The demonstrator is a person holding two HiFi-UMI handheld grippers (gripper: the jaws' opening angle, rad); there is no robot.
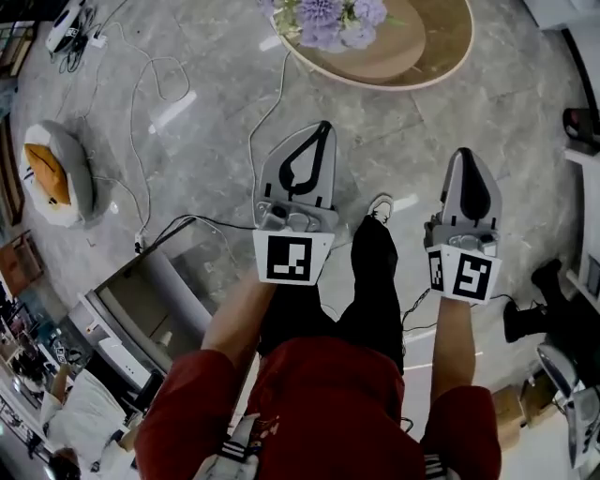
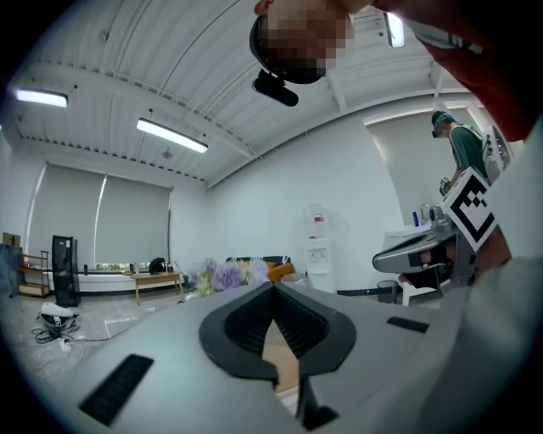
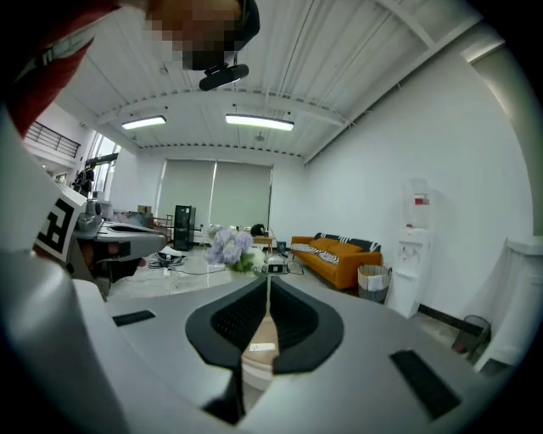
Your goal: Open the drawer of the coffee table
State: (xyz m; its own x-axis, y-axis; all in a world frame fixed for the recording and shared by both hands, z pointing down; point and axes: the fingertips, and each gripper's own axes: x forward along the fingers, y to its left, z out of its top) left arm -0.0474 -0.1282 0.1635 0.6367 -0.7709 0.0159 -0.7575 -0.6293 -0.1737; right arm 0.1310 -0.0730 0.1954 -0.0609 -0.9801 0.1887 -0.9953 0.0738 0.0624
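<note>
Head view, I tell the desk, nearest first: my left gripper and right gripper are held out side by side on the near side of the coffee table. Neither touches it. Grey floor and one shoe show between them.

Desk: What are the claws doing?

Me: Each gripper view shows its two jaws tip to tip, fully closed, with nothing caught between them.

Desk: And the drawer?

Me: I can't make out a drawer from here. I only see the table's oval wooden top, beyond both grippers at the far edge of the head view. Purple flowers stand on it, toward its left end. White cables trail over the floor to the left of the table.
</note>
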